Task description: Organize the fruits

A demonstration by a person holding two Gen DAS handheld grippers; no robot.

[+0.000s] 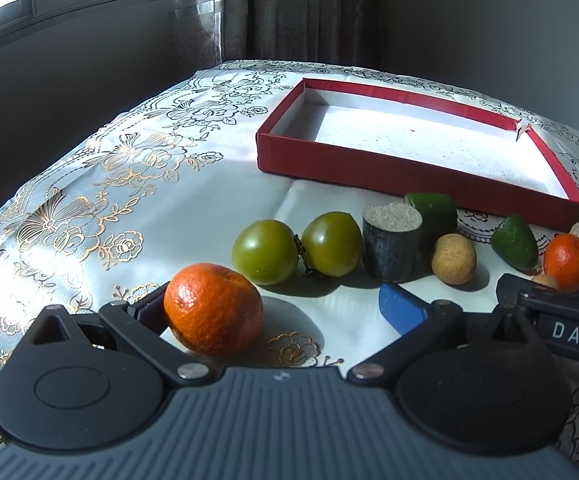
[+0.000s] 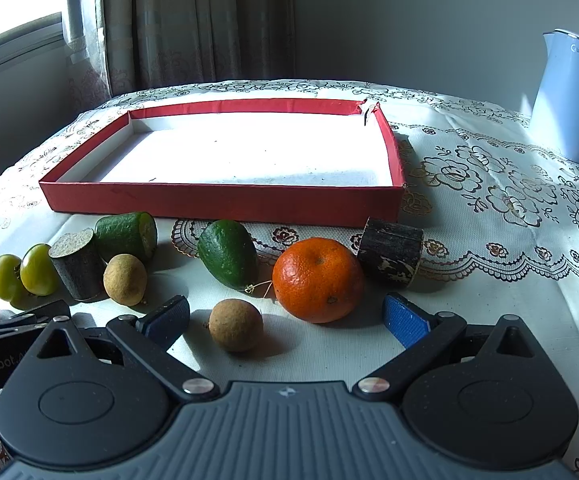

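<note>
"DAS" in white letters on the right gripper point(image 1: 549, 300) body; "Midea" on pale blue plastic kettle point(image 2: 569, 96) at far right table edge. White tablecloth with gold floral print point(image 1: 89, 208), grey wall, curtain and window behind. Shallow red cardboard box with white floor point(image 2: 225, 200), nothing inside. Left gripper point(image 1: 273, 312) wide open, round orange mandarin point(image 1: 213, 308) against its left pad. Right gripper point(image 2: 289, 316) wide open, holding nothing, brown longan point(image 2: 235, 325) between fingers.
</note>
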